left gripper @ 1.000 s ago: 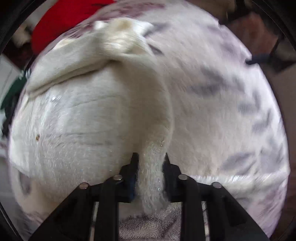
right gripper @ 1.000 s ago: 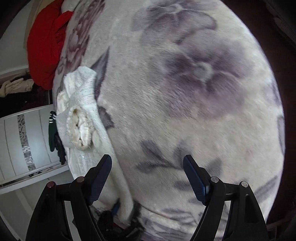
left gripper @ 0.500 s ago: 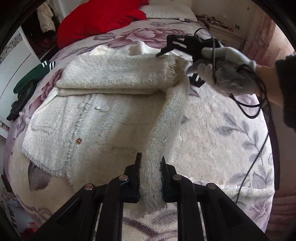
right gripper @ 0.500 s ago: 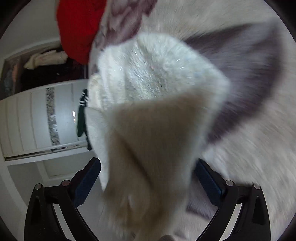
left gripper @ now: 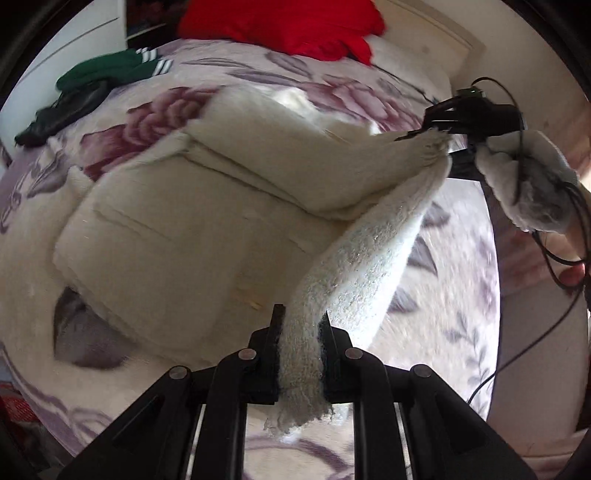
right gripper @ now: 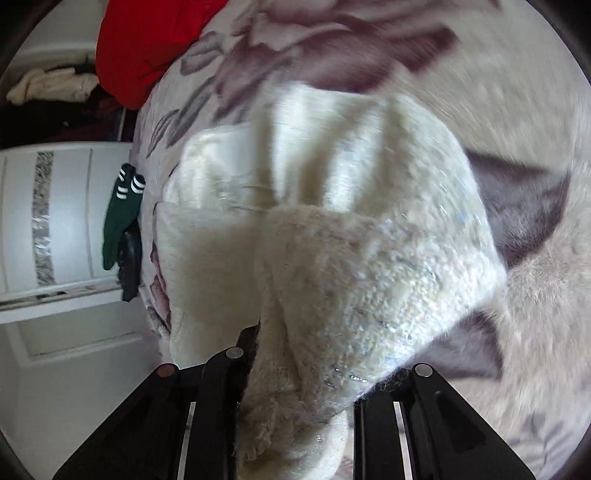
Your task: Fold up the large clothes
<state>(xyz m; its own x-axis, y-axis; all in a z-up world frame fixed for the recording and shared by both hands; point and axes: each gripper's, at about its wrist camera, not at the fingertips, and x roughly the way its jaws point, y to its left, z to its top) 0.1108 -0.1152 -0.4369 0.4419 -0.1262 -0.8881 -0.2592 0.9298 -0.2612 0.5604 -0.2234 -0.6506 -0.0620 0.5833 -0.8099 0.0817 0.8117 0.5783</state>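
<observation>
Two grippers both hold the same fluffy white jacket point(left gripper: 177, 236); the left gripper point(left gripper: 301, 347) is pinched tight on a strip of the jacket's edge, near the bottom of its view; that strip runs up and to the right to the right gripper point(left gripper: 439, 138), which a gloved hand point(left gripper: 528, 184) carries at the far right; the right gripper's jaws have just been closing, and in its own view thick white fabric point(right gripper: 332, 258) fills the space between them, so it looks to have a grip on a bunched end.

Most of the jacket lies spread on the bed point(left gripper: 458, 295), on a blanket with purple flowers; one part is already folded over, maybe a sleeve; a red cloth point(left gripper: 280, 26) and a green garment point(left gripper: 110, 70) sit far off, near the head of the bed.

I think the jacket is soft, floppy and a bit heavy for cloth; it will sag between the two holds and its fuzz may slip; holding it at the edge strip and a corner, far apart, should keep it flat for the fold; a thin pinch of fluff could pull loose.
</observation>
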